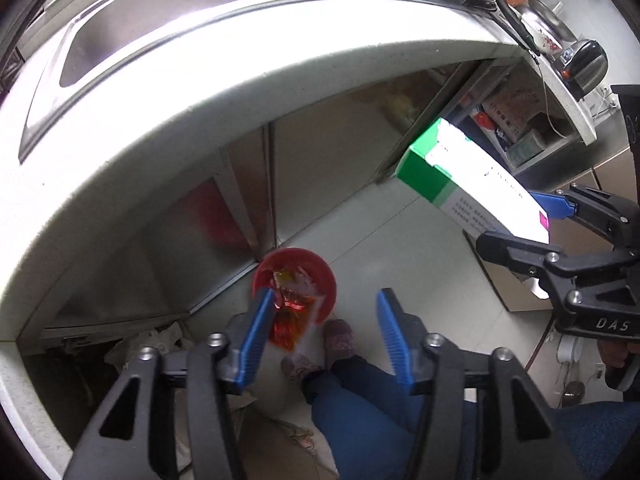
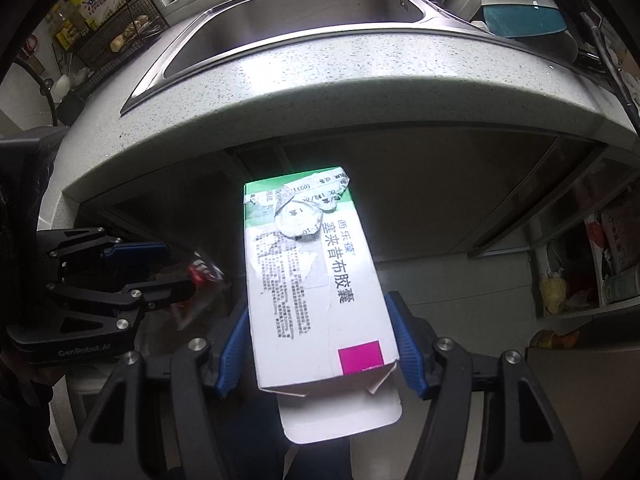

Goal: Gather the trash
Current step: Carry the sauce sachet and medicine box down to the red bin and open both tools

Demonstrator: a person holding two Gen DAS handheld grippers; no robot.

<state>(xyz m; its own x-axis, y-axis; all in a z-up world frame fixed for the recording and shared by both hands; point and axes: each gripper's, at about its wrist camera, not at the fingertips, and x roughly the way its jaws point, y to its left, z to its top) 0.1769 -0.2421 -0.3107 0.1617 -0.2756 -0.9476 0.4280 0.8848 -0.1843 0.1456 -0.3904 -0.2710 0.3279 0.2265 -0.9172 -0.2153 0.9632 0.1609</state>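
Note:
My right gripper [image 2: 320,344] is shut on a white and green medicine box [image 2: 316,280] with a torn label and an open bottom flap. The box also shows in the left wrist view [image 1: 468,184], held in the air beside the counter. My left gripper [image 1: 324,336] is open above a red bin [image 1: 294,280] on the floor. A red and clear plastic wrapper [image 1: 290,320] hangs or falls beside its left finger, over the bin. Other wrappers lie in the bin. In the right wrist view the left gripper [image 2: 160,268] has the wrapper [image 2: 200,276] at its tips.
A speckled white counter [image 2: 360,92] with a steel sink [image 2: 300,16] curves overhead. Steel cabinet doors [image 1: 320,168] stand below it. Bowls and a blue basin [image 2: 520,16] sit by the sink. My shoes [image 1: 338,338] and legs are beside the bin. Open shelves [image 2: 600,264] are at right.

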